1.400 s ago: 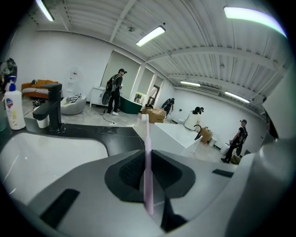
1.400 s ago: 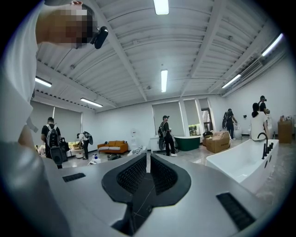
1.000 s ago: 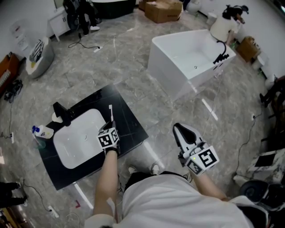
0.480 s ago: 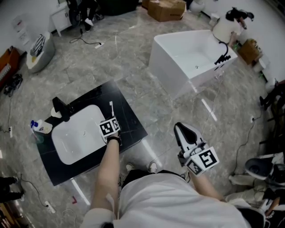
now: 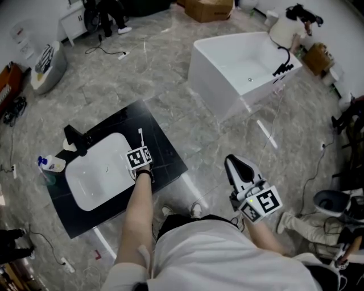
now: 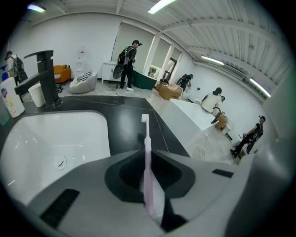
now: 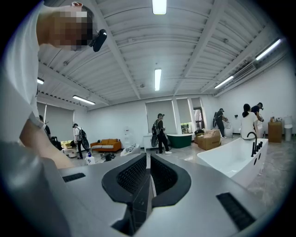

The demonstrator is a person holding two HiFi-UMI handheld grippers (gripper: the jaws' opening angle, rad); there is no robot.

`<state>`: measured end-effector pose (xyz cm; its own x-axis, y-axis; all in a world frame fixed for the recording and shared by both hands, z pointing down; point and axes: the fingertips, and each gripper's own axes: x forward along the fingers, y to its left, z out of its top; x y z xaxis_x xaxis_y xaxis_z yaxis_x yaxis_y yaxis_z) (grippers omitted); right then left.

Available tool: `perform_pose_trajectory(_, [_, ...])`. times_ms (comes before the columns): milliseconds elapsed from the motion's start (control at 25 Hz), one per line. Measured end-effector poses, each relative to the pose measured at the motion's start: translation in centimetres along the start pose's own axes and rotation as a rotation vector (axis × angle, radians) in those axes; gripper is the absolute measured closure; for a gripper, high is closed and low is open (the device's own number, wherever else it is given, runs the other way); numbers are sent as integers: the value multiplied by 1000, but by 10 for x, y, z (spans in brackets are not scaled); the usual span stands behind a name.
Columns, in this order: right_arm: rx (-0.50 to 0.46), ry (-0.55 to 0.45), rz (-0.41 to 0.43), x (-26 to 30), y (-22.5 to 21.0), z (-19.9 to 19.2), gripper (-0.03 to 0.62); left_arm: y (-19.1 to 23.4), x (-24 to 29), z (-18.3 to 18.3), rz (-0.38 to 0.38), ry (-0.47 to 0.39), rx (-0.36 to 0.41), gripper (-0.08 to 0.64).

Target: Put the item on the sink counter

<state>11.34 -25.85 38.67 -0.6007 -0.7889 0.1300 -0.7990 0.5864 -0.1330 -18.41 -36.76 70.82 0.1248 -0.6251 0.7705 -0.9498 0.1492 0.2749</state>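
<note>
Bright, even light from ceiling strip lights [image 7: 159,5]; fisheye-warped, vignetted edges.

A large open hall with bathroom fittings standing loose on the floor.

A black counter [image 5: 165,156] with a white basin [image 5: 96,176] and a black tap [image 5: 75,141] stands alone on the grey marble-look floor [image 5: 170,85]. A white bathtub [image 5: 239,68] stands free, well apart from it. Cables [image 5: 111,54] trail over the floor, and a cardboard box [image 5: 213,8] sits at the far side. The gripper views show a high white beamed ceiling [image 7: 115,55] with strip lights [image 7: 158,78], white walls, an orange sofa [image 7: 105,145], a green tub [image 7: 179,139] and several people [image 7: 160,132] standing about.
</note>
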Motion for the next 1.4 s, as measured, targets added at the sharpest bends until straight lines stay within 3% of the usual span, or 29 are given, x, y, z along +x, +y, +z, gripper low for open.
perform_pose_trajectory(1400, [19, 29, -50, -22, -11, -9, 543, 2, 23, -16, 21, 147, 38, 514])
